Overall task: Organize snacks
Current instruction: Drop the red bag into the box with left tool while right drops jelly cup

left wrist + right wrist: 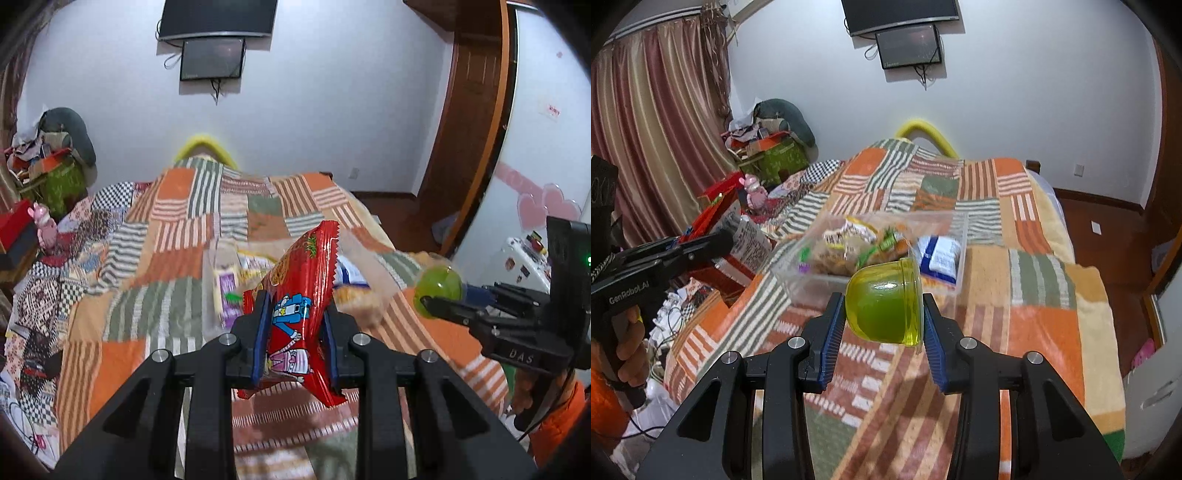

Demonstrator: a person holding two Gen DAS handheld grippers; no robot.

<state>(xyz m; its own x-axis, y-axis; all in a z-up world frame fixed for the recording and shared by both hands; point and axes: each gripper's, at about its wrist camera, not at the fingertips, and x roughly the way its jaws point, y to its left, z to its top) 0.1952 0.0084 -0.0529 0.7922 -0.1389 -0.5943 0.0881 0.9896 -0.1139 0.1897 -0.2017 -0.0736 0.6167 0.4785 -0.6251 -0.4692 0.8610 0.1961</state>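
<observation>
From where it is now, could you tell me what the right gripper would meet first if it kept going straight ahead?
Probably the clear bin of snacks on the bed; depth is uncertain.

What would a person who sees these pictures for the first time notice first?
The eye goes first to the red snack packet with cartoon figures, gripped upright in the left gripper, and to the green jelly cup, lying on its side in the right gripper. Both hang above a bed with an orange striped patchwork blanket, where a clear plastic box already holds several snack packets.
</observation>
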